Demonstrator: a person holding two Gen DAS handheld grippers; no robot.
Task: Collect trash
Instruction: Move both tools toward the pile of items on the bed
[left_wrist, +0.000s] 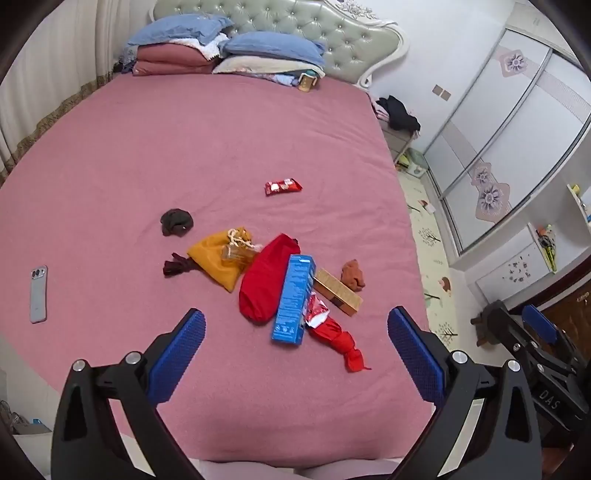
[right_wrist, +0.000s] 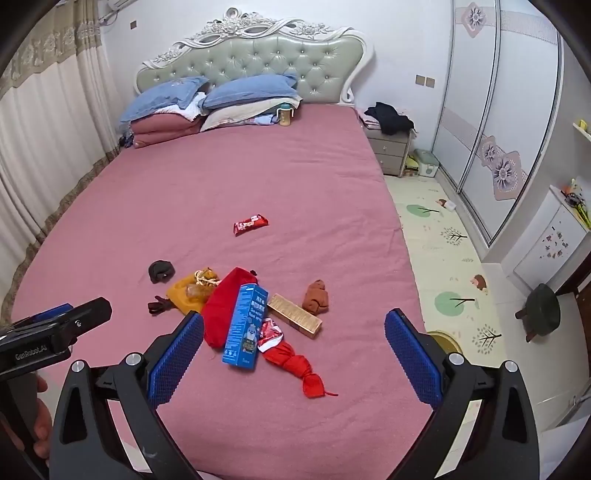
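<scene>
Both blue-padded grippers, left gripper and right gripper, hover spread wide and empty over a pink bedsheet. Only the left view shows a grey phone. One blue carton lies across a red cloth pouch, beside one mustard drawstring bag and one red snack wrapper further up the bed

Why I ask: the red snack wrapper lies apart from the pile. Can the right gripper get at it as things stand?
Probably yes. The right gripper is open and empty, and the red snack wrapper lies alone on bare pink sheet. It would only have to pass over the blue box.
</scene>
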